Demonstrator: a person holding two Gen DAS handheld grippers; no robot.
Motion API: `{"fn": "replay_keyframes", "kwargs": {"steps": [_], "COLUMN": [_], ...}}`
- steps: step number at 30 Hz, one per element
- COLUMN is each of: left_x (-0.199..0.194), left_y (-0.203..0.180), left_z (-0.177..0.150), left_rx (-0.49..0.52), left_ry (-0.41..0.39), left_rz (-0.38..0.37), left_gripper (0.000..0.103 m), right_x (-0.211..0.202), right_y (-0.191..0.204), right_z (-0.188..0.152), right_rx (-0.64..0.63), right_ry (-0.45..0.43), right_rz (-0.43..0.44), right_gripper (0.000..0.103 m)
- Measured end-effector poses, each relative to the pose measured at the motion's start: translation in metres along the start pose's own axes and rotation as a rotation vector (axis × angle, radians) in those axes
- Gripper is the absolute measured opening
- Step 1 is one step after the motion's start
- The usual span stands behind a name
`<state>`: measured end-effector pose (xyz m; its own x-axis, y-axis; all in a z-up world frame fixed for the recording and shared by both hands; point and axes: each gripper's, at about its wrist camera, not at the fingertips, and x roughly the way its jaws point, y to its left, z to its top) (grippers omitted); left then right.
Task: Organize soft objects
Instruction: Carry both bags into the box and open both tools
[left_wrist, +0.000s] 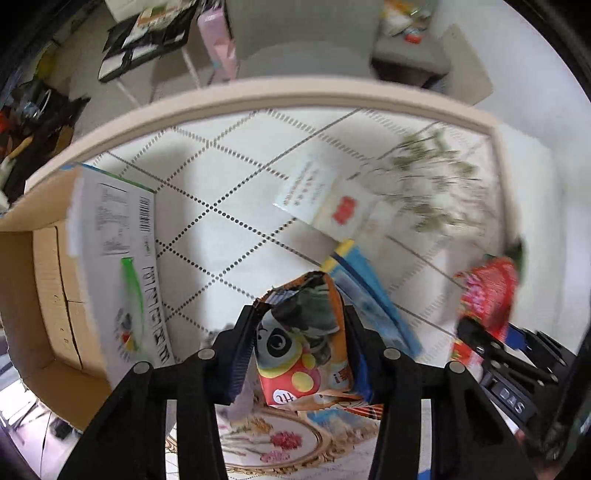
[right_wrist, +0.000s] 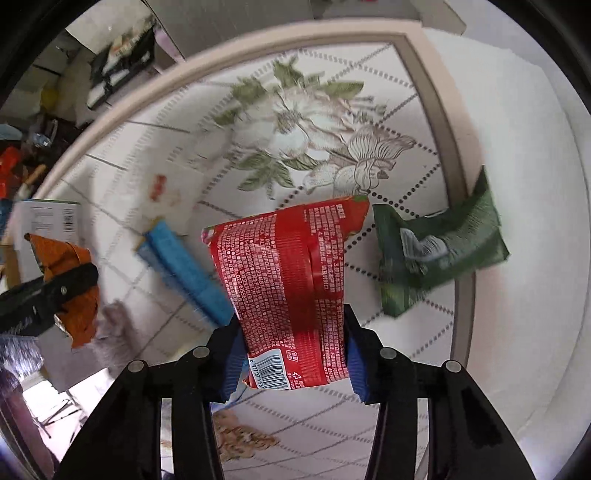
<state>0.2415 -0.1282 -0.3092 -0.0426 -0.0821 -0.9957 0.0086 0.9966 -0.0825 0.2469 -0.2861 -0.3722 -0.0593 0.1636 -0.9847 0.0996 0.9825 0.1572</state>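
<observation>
Red packet (right_wrist: 291, 295) in R fingers (right_wrist: 356, 354), panda packet (left_wrist: 303, 339) in L.

The white packet (left_wrist: 334, 201) and flower print (left_wrist: 436, 184) beside it are smeared by blur. The print on the red bag (right_wrist: 291, 284) is too small to be read; its barcode digits are cut off.

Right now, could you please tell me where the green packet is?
In the right wrist view, the green packet lies on the table's right edge, just right of the red packet.
</observation>
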Motion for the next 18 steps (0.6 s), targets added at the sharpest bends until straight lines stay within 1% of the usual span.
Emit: {"fn": "replay_keyframes", "kwargs": {"steps": [3, 4, 5, 6, 8, 9, 10, 11, 14, 16, 18], "left_x": [-0.045, -0.061, -0.077, -0.089, -0.114, -0.122, -0.133, -0.133, -0.15, -0.161, -0.164], "left_y": [-0.003, -0.001, 0.008, 0.009, 0.033, 0.043, 0.056, 0.063, 0.112, 0.137, 0.165], "left_z": [-0.008, -0.014, -0.028, -0.025, -0.04, -0.047, -0.054, -0.057, -0.071, -0.075, -0.073], "left_rx": [0.033, 0.04, 0.046, 0.05, 0.043, 0.041, 0.034, 0.025, -0.02, -0.035, -0.049], "left_ry": [-0.054, -0.072, -0.095, -0.104, -0.129, -0.138, -0.147, -0.154, -0.186, -0.201, -0.207], "left_rz": [-0.035, -0.04, -0.048, -0.051, -0.051, -0.054, -0.047, -0.042, -0.031, -0.021, -0.007], "left_gripper": [0.043, 0.043, 0.043, 0.043, 0.043, 0.043, 0.043, 0.043, 0.043, 0.043, 0.043], "right_x": [-0.027, -0.034, -0.041, -0.059, -0.086, -0.111, -0.117, -0.125, -0.138, -0.142, -0.144], "right_y": [0.016, 0.025, 0.036, 0.036, 0.059, 0.052, 0.066, 0.082, 0.129, 0.16, 0.196], "right_z": [-0.016, -0.023, -0.031, -0.031, -0.051, -0.064, -0.071, -0.079, -0.094, -0.098, -0.102], "right_rx": [-0.021, -0.031, -0.042, -0.051, -0.074, -0.085, -0.098, -0.113, -0.153, -0.17, -0.176], "right_ry": [-0.043, -0.055, -0.067, -0.073, -0.086, -0.091, -0.095, -0.101, -0.112, -0.112, -0.11], "right_rz": [0.046, 0.062, 0.084, 0.103, 0.153, 0.177, 0.196, 0.217, 0.257, 0.27, 0.268], "right_gripper": [0.049, 0.049, 0.049, 0.049, 0.049, 0.049, 0.049, 0.049, 0.049, 0.049, 0.049]}}
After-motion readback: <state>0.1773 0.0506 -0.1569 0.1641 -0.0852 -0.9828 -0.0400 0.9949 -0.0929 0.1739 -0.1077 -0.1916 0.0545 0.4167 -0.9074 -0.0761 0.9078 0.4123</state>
